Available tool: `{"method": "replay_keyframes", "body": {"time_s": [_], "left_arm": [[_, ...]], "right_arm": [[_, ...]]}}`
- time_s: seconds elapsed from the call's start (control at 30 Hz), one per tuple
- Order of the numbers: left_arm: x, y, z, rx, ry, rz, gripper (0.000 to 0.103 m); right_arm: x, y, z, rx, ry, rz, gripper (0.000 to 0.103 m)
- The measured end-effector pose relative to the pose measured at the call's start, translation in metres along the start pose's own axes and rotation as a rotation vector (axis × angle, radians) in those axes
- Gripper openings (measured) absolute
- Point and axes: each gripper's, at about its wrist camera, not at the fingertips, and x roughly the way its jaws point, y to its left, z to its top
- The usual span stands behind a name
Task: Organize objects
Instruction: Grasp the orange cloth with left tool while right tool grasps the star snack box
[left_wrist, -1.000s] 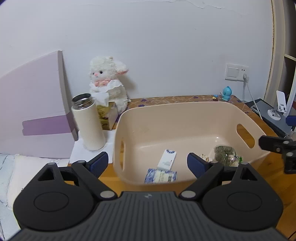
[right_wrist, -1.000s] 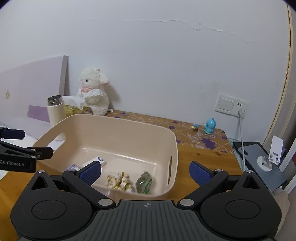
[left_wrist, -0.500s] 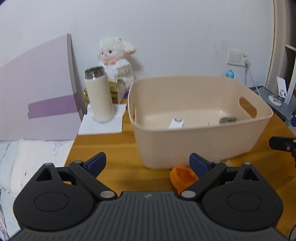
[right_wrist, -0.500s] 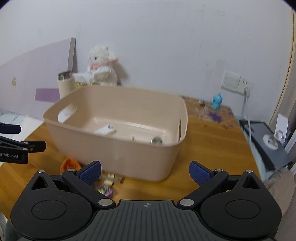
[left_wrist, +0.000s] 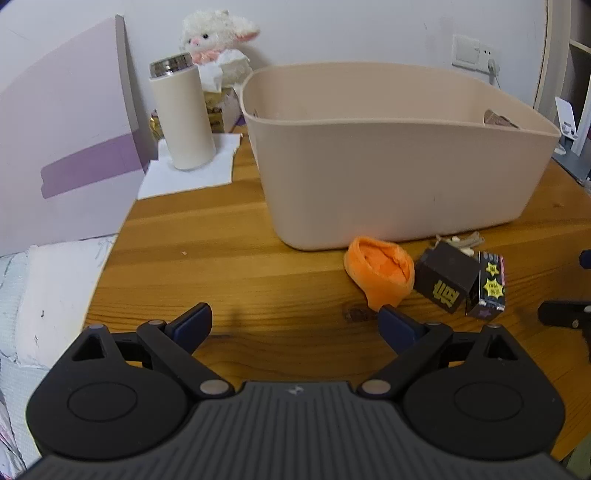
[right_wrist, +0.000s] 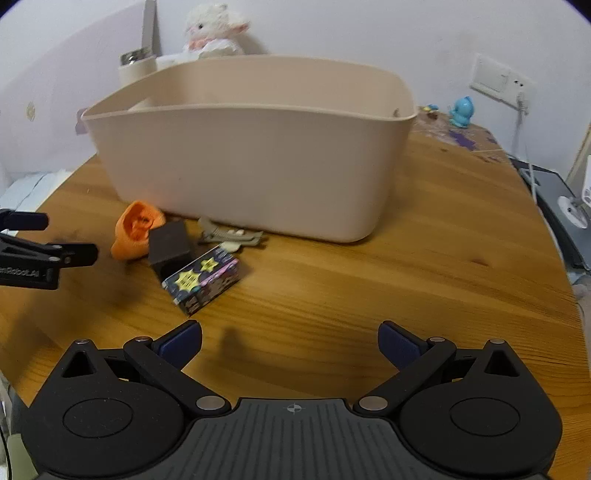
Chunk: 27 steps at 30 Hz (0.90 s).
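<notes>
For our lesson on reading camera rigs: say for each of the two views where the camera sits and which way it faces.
Left wrist view: sits on the left claw, low over the wooden table, facing the beige tub; its open fingers show.
Right wrist view: sits on the right claw, facing the same tub from its right; its open fingers and the left claw show.
Shared: tub, orange pouch, starred box, plush lamb.

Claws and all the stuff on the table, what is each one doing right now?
Left claw: open, empty.
Right claw: open, empty.
Beige bin: upright on the table.
Orange pouch: lying on its side, mouth open.
Dark box: tipped over.
Star box: lying flat.
Flask: standing, uncapped.
</notes>
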Motion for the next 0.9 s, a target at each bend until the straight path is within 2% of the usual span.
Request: {"method": "replay_keyframes", "body": {"time_s": [0.3, 0.5, 0.7, 0.9], "left_arm": [[0.022, -0.006, -0.007, 0.006, 0.039, -0.052, 0.097], [0.030, -0.006, -0.004, -0.010, 0.033, -0.091, 0.097], [0.039, -0.011, 0.001, 0.001, 0.015, -0.103, 0.101], [0.046, -0.015, 0.006, 0.004, -0.007, -0.107, 0.100]], "right_arm": [[0.025, 0.020, 0.001, -0.055, 0.045, 0.016, 0.103], [0.034, 0.023, 0.006, -0.051, 0.015, 0.030, 0.103], [0.046, 0.022, 0.012, -0.055, -0.048, 0.039, 0.103], [0.048, 0.023, 0.014, -0.053, -0.066, 0.034, 0.102]]}}
